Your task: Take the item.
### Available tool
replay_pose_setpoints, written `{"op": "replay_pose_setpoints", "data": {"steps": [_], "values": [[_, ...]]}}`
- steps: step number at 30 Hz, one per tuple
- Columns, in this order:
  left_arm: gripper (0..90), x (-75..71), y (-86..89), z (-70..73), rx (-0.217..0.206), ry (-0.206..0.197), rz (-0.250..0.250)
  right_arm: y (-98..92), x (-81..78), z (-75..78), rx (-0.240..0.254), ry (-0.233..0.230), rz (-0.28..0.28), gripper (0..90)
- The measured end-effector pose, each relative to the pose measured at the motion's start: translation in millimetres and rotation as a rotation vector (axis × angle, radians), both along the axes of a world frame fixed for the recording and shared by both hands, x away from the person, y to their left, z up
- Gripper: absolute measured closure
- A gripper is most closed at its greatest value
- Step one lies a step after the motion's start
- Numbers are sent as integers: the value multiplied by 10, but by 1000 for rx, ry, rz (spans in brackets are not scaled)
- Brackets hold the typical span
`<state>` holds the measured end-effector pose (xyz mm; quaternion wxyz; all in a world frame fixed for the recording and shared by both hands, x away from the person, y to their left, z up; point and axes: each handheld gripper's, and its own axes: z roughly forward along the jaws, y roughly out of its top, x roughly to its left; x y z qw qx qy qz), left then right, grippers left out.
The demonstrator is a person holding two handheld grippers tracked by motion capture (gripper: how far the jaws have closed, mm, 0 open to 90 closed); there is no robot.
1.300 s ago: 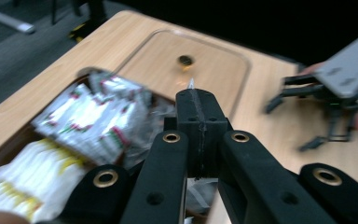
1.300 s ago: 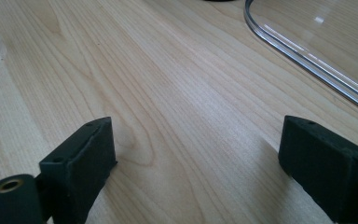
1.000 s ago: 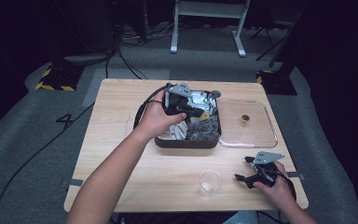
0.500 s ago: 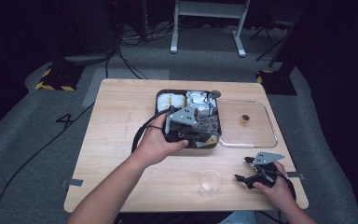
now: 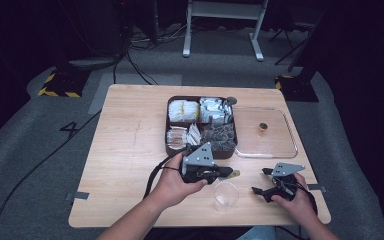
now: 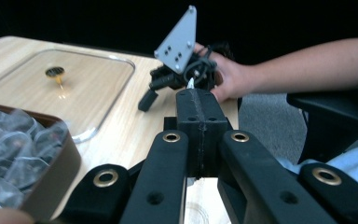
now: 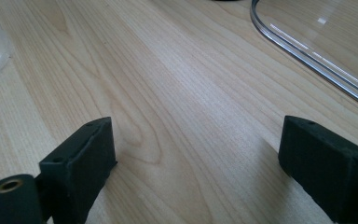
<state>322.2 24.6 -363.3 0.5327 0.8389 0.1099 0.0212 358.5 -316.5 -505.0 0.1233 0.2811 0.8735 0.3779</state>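
The step in hand is judged to be the carrying of a sachet from the compartment tray (image 5: 169, 150) to the clear cup (image 5: 225, 196); the left tongs (image 5: 230, 173) are seen closed tight, jaws pressed together, with a small pale packet (image 5: 235, 173) pinched at their very tip (in the left gripper view no more than a thin white sliver of it can be made out, so its kind cannot be told for sure); the packet is held clear of the tray, just above the desk (image 5: 125, 165) and a little beyond the cup's far rim, not yet over its mouth; the cup stands upright between the two hands, apparently empty; the right tongs (image 5: 260, 181) are spread wide with nothing between them, resting low over bare wood near the corner of the clear lid (image 5: 280, 150), which lies flat beside the tray and touches it; the tray's compartments are packed with wrapped sachets; for the next move, the left tongs would need to be brought a short way back towards the person until the packet hangs over the cup's opening, then eased apart so that it drops inside; since the cup looks light and thin-walled, care would be called for not to knock it, and it might well be steadied by the right tongs.
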Motion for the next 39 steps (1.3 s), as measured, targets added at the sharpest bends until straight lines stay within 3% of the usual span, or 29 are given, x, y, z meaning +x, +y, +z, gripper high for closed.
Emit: {"op": "replay_pose_setpoints", "data": {"steps": [16, 24, 29, 30, 33, 39], "values": [[900, -98, -142, -379, 16, 28, -38, 0, 0, 0, 0, 0, 0, 108], [900, -91, -175, -468, 20, 35, -45, 0, 1, 0, 0, -2, 0, 108], [900, -95, -183, -491, 25, 46, -79, 0, 0, 0, 0, 0, 0, 108], [882, -97, -185, -495, 27, 50, -87, 0, 0, 0, 0, 0, 0, 108], [706, -105, -193, -509, 48, 29, -85, -1, 1, 0, -1, -2, 0, 108], [617, -122, -175, -520, 45, 34, -82, 0, 0, 0, 0, 0, 0, 108]]}}
